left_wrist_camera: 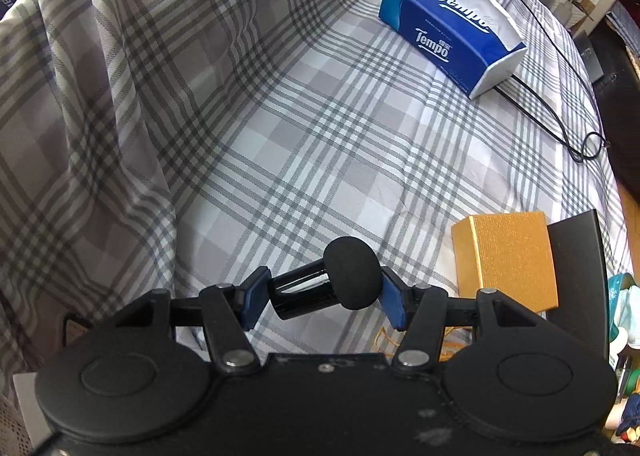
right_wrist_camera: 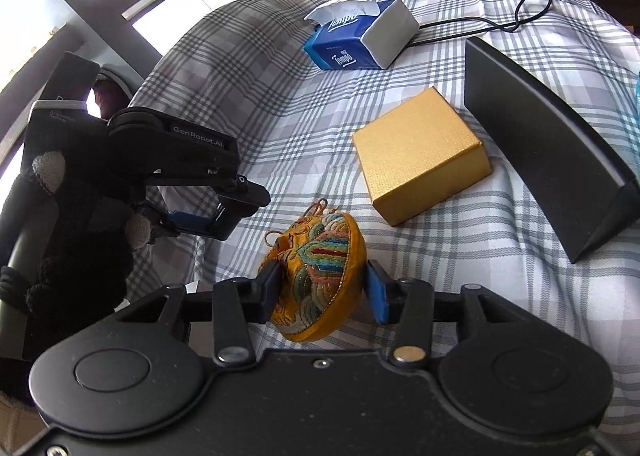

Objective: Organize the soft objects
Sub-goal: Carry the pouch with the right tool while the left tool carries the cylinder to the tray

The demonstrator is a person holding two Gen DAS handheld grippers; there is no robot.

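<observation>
My left gripper is shut on a small black microphone with a round foam head, held crosswise above the plaid bed sheet. It also shows in the right wrist view, held by a gloved hand at the left. My right gripper is around an embroidered yellow pouch. Its blue pads stand at both sides of the pouch, and the right pad shows a small gap.
A gold box lies on the sheet, also in the left wrist view. A blue Tempo tissue pack and a black cable lie farther back. A black wedge-shaped case sits right.
</observation>
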